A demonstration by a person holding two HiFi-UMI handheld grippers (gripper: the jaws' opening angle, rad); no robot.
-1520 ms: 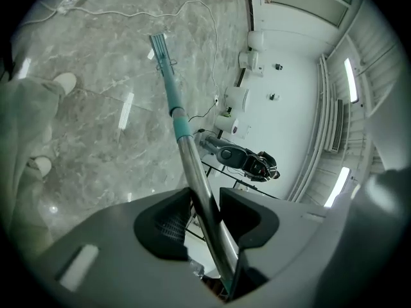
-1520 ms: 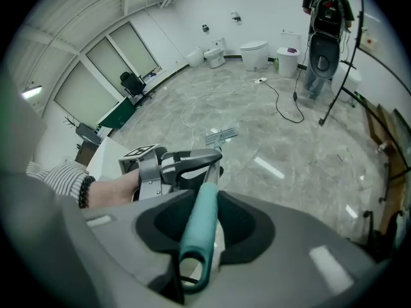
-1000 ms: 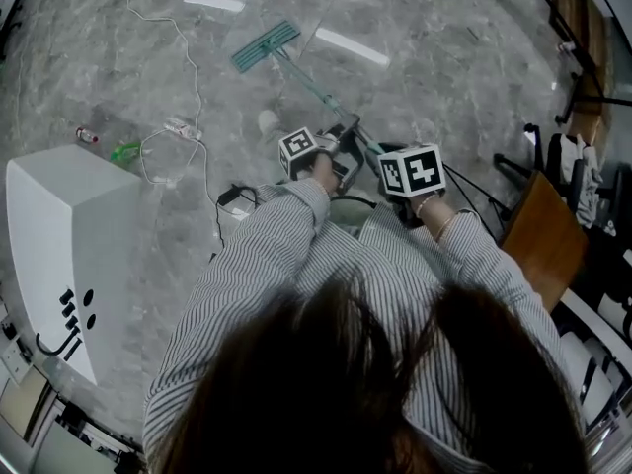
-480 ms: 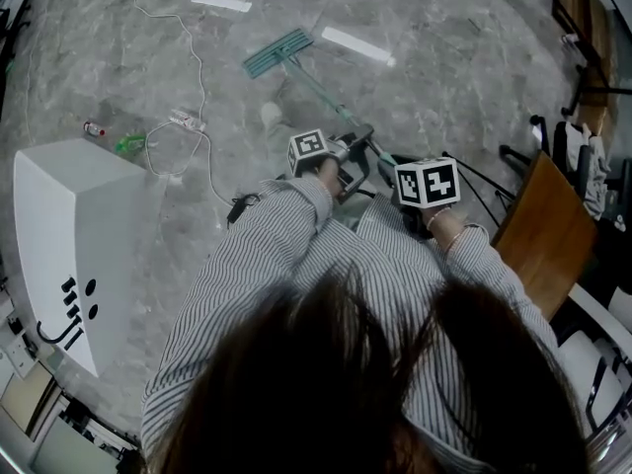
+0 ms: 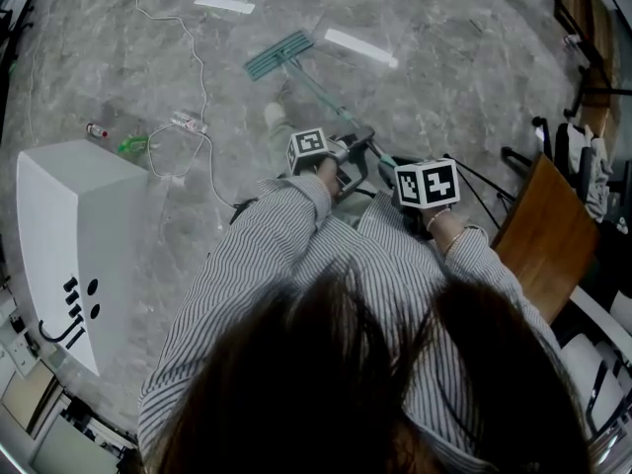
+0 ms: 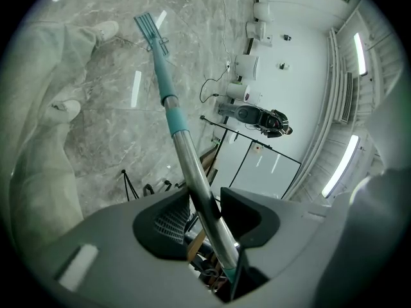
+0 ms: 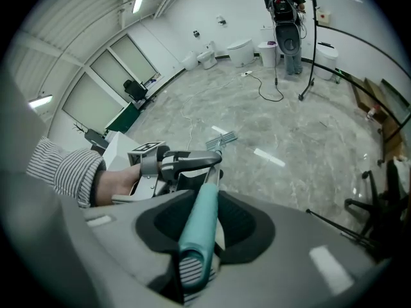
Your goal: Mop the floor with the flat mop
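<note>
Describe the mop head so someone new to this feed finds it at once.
On the grey marble floor, follow the long handle forward from the left tongs to its far end. The mop head there is a flat teal rectangle, unlike the white light reflections beside it.

Both arms, the left arm [image 5: 272,240] and right arm [image 5: 472,255], reach forward and down in striped sleeves. The left tongs [image 6: 204,213] are clamped on the mop handle [image 6: 185,153], just ahead of the right tongs [image 7: 199,226], which grip that handle's teal end.
</note>
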